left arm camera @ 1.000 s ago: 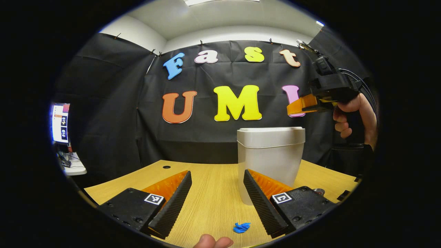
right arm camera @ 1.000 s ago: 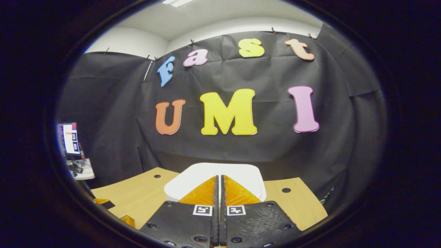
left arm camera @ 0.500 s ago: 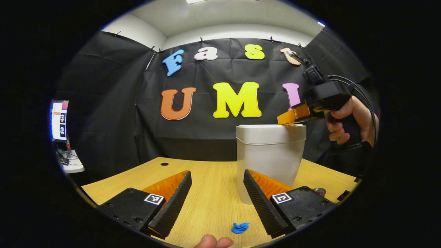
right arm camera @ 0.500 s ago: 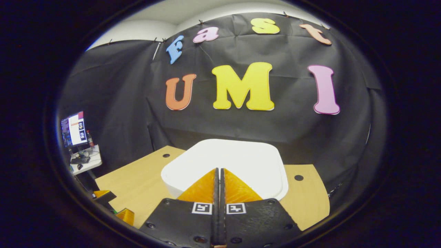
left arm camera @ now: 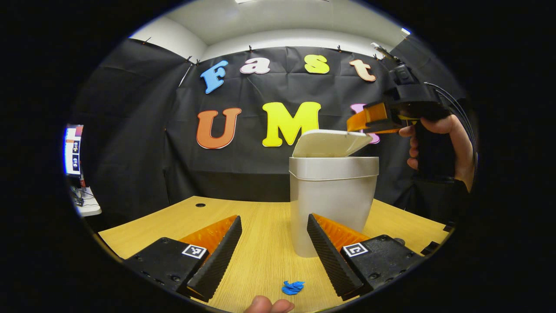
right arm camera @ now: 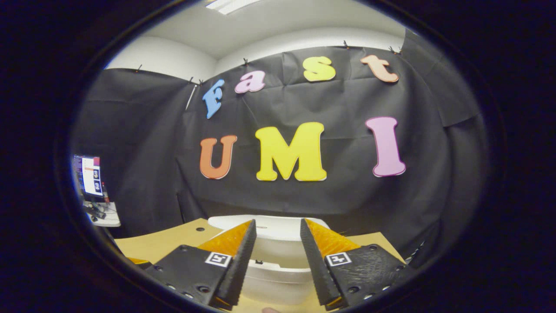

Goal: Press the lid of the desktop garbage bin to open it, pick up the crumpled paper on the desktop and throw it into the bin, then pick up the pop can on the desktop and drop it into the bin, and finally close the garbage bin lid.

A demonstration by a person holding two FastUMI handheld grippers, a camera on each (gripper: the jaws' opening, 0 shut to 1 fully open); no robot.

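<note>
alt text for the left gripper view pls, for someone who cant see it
A white garbage bin stands on a wooden table with its lid tilted partly open, while a hand holds the right gripper just above the lid. The left gripper is open in the foreground, near blue crumpled paper.

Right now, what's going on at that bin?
A person holds a gripper in each hand. The white plastic desktop bin stands on the wooden table with its lid tilted partly up. The right gripper, jaws open, hovers just above the raised lid. The left gripper waits low over the table, jaws open and empty, with the small blue crumpled paper lying near it, not yet picked up.
</note>
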